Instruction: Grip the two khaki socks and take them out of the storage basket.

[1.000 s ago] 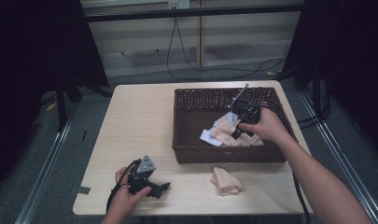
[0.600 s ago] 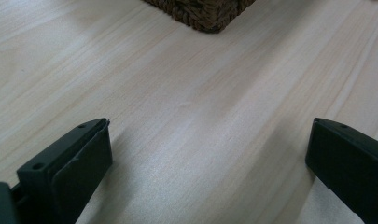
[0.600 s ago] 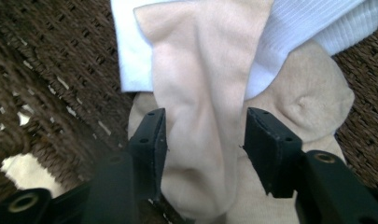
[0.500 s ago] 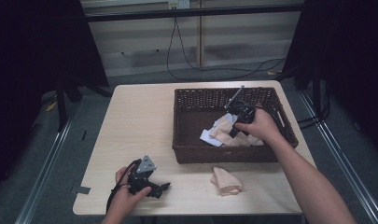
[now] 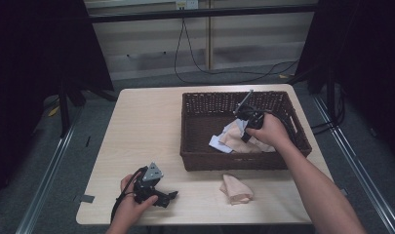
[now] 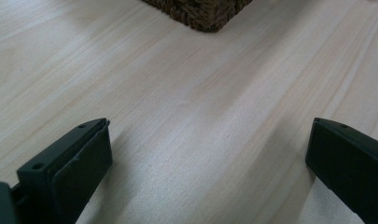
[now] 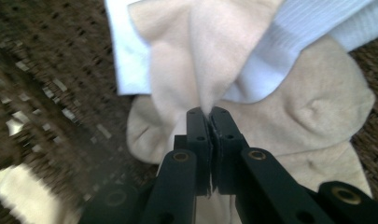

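A dark wicker basket (image 5: 195,160) on the table holds a small pile of socks. My right gripper (image 5: 244,136) reaches down into it from the right, and its jaws have just been closing. In the right gripper view the gripper (image 7: 209,112) is shut on a raised fold of a beige sock (image 7: 201,56), which lies against a white ribbed sock (image 7: 301,28). Another beige sock (image 5: 236,189) lies on the table in front of the basket. My left gripper (image 5: 169,195) rests on the table near the front left, open (image 6: 209,140) with bare wood between its jaws.
The light wooden table (image 5: 146,126) has free room left of the basket. The basket's corner (image 6: 196,11) lies ahead of the left gripper. A white sock edge (image 5: 217,144) sticks out of the pile. Cables run across the floor behind the table.
The right hand has edged slightly toward the sock pile inside the basket. The left hand and its gripper have stayed where they were.
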Demonstrator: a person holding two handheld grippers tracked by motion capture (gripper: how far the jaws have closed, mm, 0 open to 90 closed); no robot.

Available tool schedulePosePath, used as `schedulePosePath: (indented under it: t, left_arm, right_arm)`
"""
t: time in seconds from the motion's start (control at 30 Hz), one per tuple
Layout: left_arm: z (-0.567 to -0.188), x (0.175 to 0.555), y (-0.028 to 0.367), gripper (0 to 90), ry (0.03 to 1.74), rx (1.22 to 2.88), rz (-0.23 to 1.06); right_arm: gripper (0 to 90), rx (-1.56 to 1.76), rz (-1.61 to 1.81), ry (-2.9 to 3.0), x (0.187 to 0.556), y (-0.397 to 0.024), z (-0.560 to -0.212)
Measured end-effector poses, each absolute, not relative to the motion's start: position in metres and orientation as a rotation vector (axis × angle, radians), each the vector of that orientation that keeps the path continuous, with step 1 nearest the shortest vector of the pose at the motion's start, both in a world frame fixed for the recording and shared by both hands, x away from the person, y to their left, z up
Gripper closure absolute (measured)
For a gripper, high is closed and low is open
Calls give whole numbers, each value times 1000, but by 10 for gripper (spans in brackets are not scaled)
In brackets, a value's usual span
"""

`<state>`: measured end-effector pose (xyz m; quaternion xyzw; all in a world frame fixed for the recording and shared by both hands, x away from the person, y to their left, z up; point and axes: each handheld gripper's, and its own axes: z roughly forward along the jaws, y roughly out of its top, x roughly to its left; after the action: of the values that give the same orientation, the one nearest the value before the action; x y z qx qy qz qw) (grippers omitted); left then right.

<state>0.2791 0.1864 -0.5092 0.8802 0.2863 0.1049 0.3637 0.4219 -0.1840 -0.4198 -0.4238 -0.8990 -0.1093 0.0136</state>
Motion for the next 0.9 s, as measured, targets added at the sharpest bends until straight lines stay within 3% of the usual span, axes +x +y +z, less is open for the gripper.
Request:
schedulePosePath:
  t: [0.9]
  left_arm:
    - [-509,279,186,0,735,2266,273]
  right_arm:
    - [881,-1190,-449,-2865,399,-199,-319]
